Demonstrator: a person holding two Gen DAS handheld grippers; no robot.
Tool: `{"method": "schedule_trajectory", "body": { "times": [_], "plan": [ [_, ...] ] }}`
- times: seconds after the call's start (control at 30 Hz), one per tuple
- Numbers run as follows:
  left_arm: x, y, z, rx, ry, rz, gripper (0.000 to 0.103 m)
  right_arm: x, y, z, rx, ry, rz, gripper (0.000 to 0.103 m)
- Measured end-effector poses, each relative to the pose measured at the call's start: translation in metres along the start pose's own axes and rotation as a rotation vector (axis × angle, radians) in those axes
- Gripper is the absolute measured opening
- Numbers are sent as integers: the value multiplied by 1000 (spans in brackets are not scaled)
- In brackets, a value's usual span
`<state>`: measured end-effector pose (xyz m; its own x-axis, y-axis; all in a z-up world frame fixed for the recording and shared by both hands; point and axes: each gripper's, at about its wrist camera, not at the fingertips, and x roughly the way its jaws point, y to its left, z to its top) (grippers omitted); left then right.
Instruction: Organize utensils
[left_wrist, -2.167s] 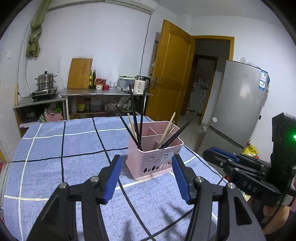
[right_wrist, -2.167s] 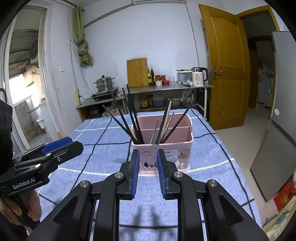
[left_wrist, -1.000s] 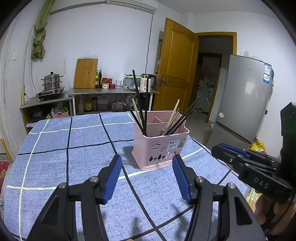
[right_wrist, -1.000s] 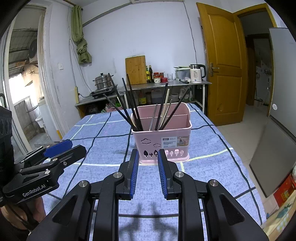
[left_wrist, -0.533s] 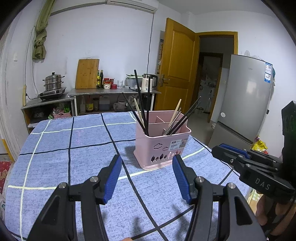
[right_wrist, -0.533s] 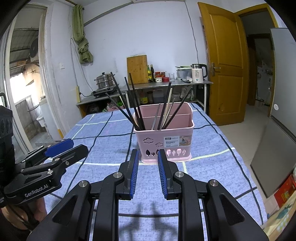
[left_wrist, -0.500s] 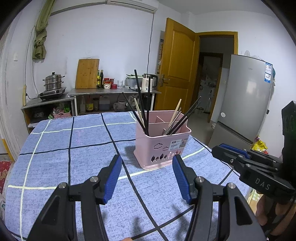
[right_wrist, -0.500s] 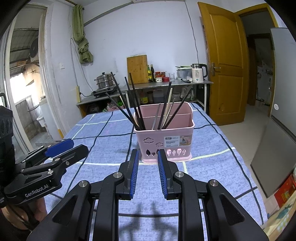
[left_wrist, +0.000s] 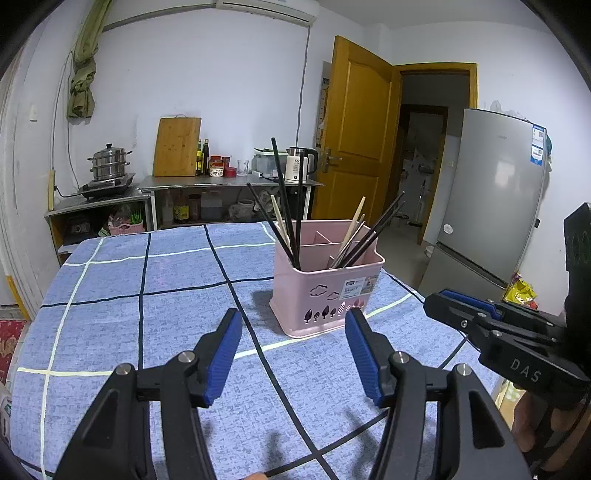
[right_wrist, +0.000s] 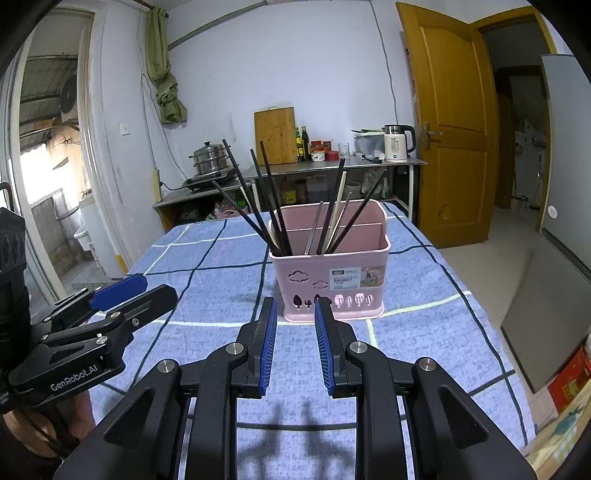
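Note:
A pink utensil basket (left_wrist: 325, 295) (right_wrist: 328, 284) stands upright on the blue checked tablecloth (left_wrist: 147, 332). Several black and pale chopsticks (left_wrist: 288, 218) (right_wrist: 266, 206) lean out of its compartments. My left gripper (left_wrist: 293, 325) hovers just short of the basket, open wide, nothing between its blue pads. My right gripper (right_wrist: 293, 314) is also in front of the basket, its jaws a narrow gap apart and empty. Each gripper shows at the edge of the other's view: the right one (left_wrist: 480, 317) and the left one (right_wrist: 122, 291).
A steel counter (left_wrist: 229, 181) with a kettle, jars, cutting board and steamer pot stands behind the table. A yellow door (left_wrist: 358, 155) and a grey fridge (left_wrist: 491, 195) are at the right. The table's right edge (right_wrist: 491, 332) drops to the floor.
Since two seconds ago both views have pulled slightly back and lower, so the basket sits a bit farther off. Over the last half second nothing moved. Both jaw gaps are unchanged.

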<state>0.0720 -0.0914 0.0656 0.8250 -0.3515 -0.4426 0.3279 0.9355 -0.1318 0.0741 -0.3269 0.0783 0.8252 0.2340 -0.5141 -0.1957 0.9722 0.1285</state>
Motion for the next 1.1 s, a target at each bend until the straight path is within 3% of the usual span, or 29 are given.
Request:
{"method": "schedule_trajectory", "body": {
  "times": [1.1],
  "plan": [
    [3, -6, -5, 8, -14, 34, 62, -2, 1, -3, -7, -14, -21, 22]
  ]
}}
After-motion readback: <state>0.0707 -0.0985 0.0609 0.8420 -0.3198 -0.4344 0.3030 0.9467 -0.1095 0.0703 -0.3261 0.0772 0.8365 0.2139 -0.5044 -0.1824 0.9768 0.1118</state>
